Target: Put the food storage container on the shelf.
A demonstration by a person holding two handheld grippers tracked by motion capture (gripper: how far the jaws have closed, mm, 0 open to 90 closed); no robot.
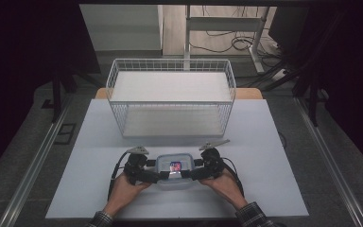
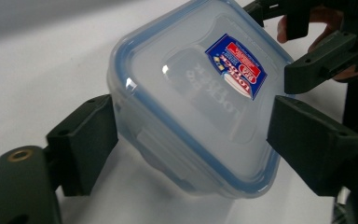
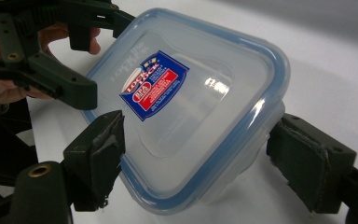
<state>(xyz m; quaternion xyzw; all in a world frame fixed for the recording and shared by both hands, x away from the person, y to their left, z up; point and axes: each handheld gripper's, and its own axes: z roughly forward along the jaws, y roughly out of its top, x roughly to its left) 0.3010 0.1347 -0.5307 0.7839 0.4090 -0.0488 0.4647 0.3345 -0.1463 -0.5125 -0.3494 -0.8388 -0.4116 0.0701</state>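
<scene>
Grippers point(image 1: 172, 176) flanking lidded container point(image 1: 174, 166)

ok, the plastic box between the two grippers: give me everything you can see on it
The plastic box is a clear, roughly square food container with rounded corners. Its clear lid has a blue rim seal and a red-and-blue label near the middle. It looks empty, lid on, and sits upright on the white table, in front of the wire basket. The left gripper and right gripper straddle opposite sides; whether the pads touch it is unclear.
</scene>
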